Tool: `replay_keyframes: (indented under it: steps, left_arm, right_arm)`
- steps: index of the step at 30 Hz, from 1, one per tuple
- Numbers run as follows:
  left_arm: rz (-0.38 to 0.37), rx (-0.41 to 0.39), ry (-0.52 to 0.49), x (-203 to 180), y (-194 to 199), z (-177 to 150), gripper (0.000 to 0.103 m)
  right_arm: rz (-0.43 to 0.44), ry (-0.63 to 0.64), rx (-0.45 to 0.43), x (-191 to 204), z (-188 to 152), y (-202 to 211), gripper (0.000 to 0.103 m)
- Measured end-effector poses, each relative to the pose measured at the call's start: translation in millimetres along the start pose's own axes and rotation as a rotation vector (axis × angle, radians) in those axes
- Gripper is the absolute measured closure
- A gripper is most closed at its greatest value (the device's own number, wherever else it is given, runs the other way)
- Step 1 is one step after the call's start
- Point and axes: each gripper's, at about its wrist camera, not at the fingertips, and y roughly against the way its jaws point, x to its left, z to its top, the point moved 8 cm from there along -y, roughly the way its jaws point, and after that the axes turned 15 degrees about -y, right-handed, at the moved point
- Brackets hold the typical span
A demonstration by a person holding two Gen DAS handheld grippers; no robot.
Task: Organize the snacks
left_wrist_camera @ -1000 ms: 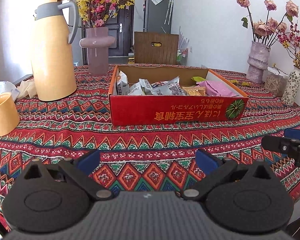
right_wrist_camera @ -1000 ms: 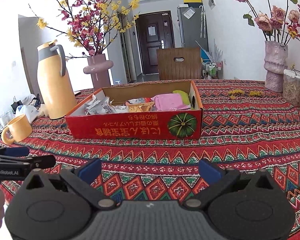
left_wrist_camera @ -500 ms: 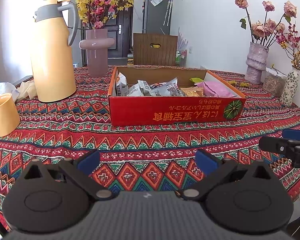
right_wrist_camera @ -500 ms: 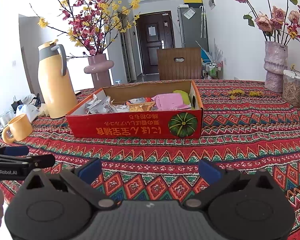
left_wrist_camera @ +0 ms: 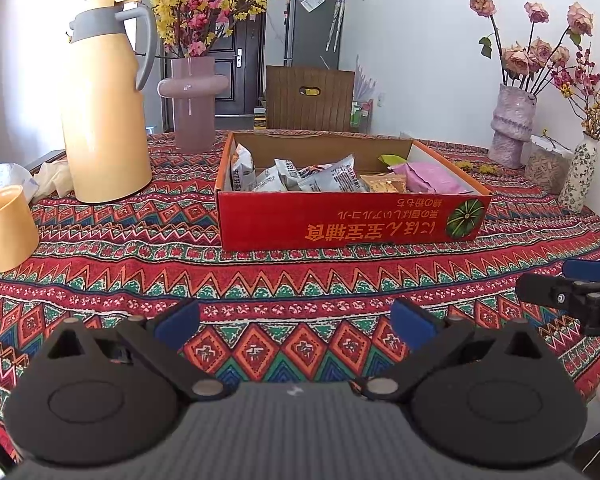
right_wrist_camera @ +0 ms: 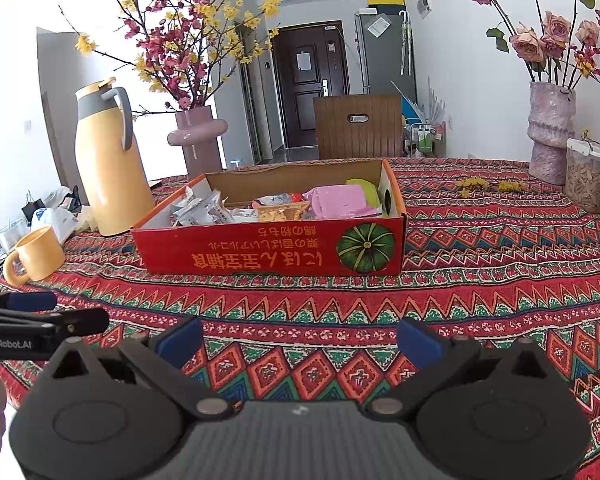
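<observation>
- Both views barely shift; my left claw [left_wrist_camera: 296, 322] and right claw [right_wrist_camera: 298, 338] hover spread apart, empty.
- Reaching carelessly, I risk shoving the red snack carton [left_wrist_camera: 348, 224] across the tabletop [left_wrist_camera: 260, 280].

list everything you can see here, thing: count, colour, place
cardboard box: 1, red outside, table centre
snack packets: several, grey-white, orange, inside box
pink packet: 1, pink, box's right end
thermos jug: 1, yellow with grey handle, left of box
mug: 1, yellow, table's left edge
ring vase: 1, mauve, behind box, holds blossom branches
textured vase: 1, pinkish, far right, holds roses
storage jar: 1, clear, beside that vase
tablecloth: 1, red patterned, covers table
chair: 1, brown, behind table
left gripper: 1, black, blue pads, open
right gripper: 1, black, blue pads, open
</observation>
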Motion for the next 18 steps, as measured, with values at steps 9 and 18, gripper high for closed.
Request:
replay_keyframes:
  steps: [9, 18]
  left_arm:
    - [-0.004, 0.003, 0.003, -0.3, -0.6, -1.5, 0.000]
    - [-0.005, 0.003, 0.003, -0.5, -0.3, -1.3, 0.000]
  right_arm:
    - [0.000, 0.000, 0.000, 0.1, 0.0, -0.1, 0.000]
    - [-0.001, 0.000, 0.000, 0.1, 0.4, -0.2, 0.000]
